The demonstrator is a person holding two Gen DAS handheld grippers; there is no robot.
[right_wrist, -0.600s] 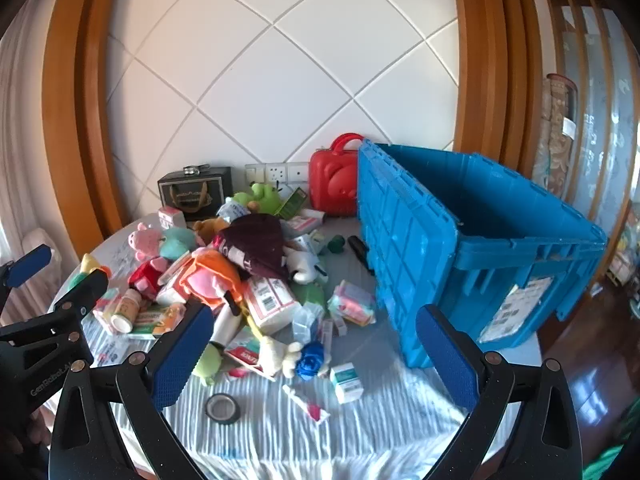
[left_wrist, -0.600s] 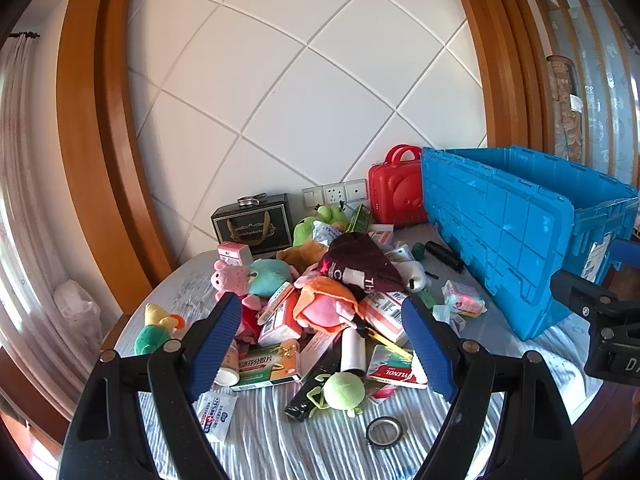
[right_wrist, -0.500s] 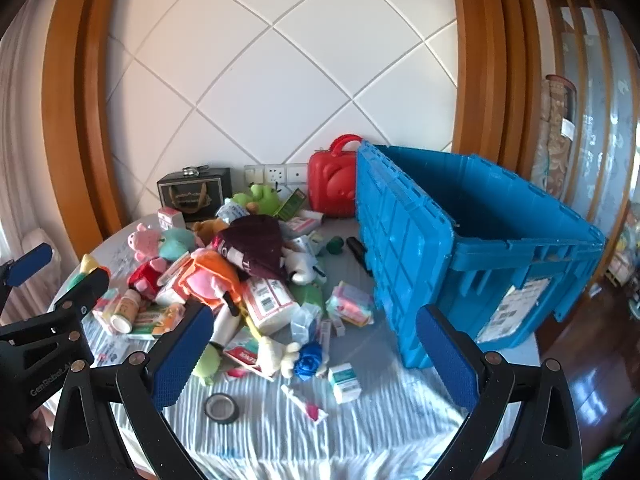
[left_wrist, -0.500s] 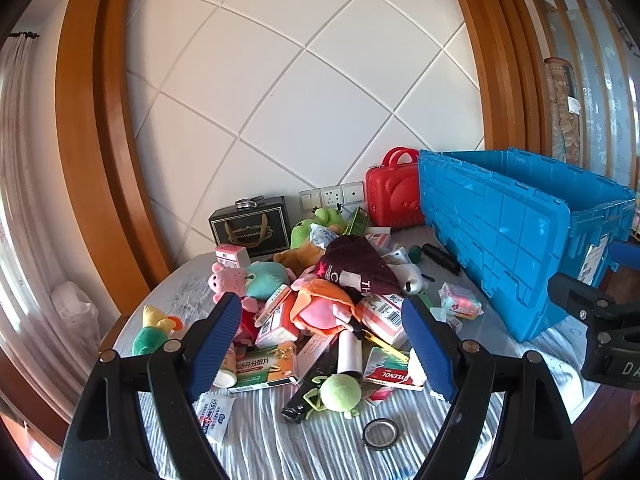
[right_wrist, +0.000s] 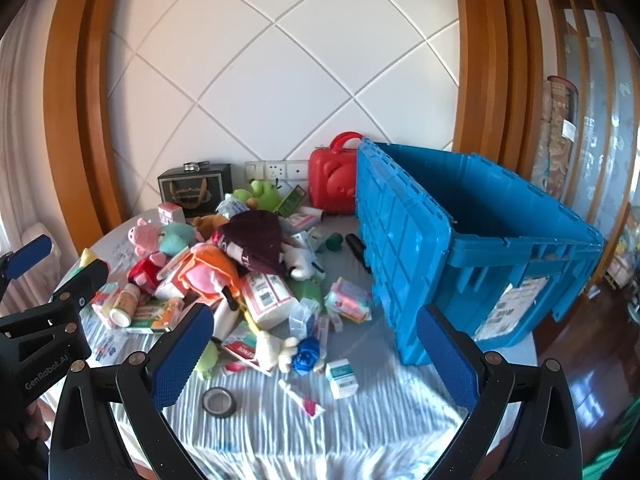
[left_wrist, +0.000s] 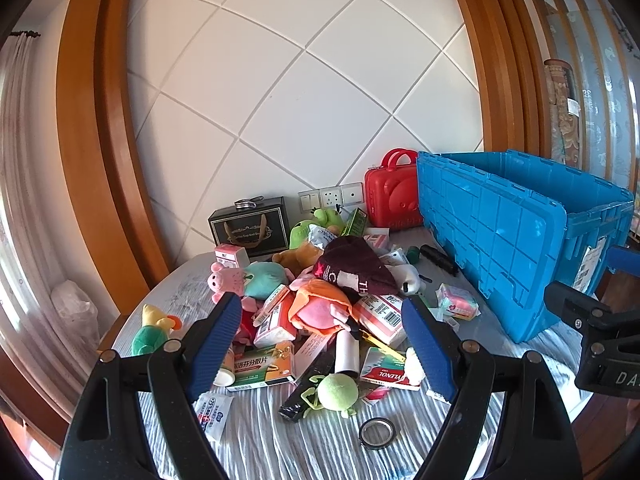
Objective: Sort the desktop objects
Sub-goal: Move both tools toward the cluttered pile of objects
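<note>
A heap of plush toys, medicine boxes and small items (left_wrist: pixel 320 304) covers the round table; it also shows in the right wrist view (right_wrist: pixel 240 272). A big open blue crate (left_wrist: pixel 504 236) stands on the table's right side (right_wrist: pixel 460 248). My left gripper (left_wrist: pixel 324 344) is open and empty, held above the near part of the heap. My right gripper (right_wrist: pixel 316 356) is open and empty, held above the table's near edge, left of the crate's front corner. A green ball toy (left_wrist: pixel 338 390) and a tape ring (left_wrist: pixel 377 433) lie nearest the left gripper.
A red case (left_wrist: pixel 394 192) and a black gift bag (left_wrist: pixel 250 230) stand against the tiled wall. A white medicine box (right_wrist: pixel 341 378) and a blue toy (right_wrist: pixel 306 354) lie near the front. The table has a striped cloth (right_wrist: pixel 360 432). A wooden arch frames the wall.
Both views have shifted only slightly; the left gripper has drifted a little, so the heap sits a touch lower in view. Both grippers stay open and nothing on the table has moved.
</note>
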